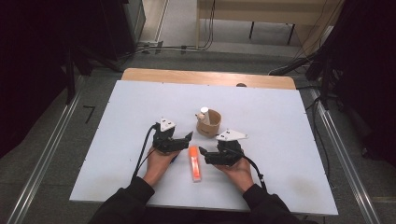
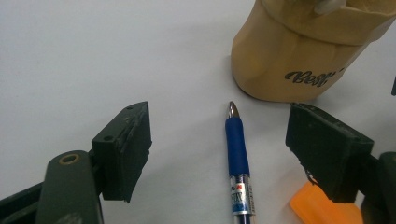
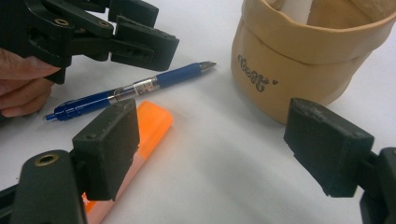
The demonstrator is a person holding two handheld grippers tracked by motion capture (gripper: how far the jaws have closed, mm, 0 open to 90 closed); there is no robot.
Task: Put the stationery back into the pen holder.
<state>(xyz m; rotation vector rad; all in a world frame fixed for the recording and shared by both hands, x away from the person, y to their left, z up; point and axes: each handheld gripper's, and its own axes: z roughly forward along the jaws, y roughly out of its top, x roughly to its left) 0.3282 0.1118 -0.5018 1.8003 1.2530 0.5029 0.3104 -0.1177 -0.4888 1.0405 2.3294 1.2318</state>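
Left gripper (image 2: 219, 149) spread around the pen (image 2: 237, 158) (pads clear of it); right gripper (image 3: 210, 149) spread beside the marker (image 3: 149, 126), near the cup (image 3: 299, 70)

On the white table (image 1: 140, 121): one blue ballpoint pen (image 2: 237, 149), one orange highlighter marker (image 1: 194, 163), one tan kraft-paper cup (image 1: 209, 122) holding one white stick-like item (image 1: 204, 112).

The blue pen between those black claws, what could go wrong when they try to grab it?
The blue pen lies flat between the left gripper's open jaws; being thin and round, it might roll or slip out. The orange highlighter lies close beside it and could get nudged. The tan cup stands just ahead and might be bumped.
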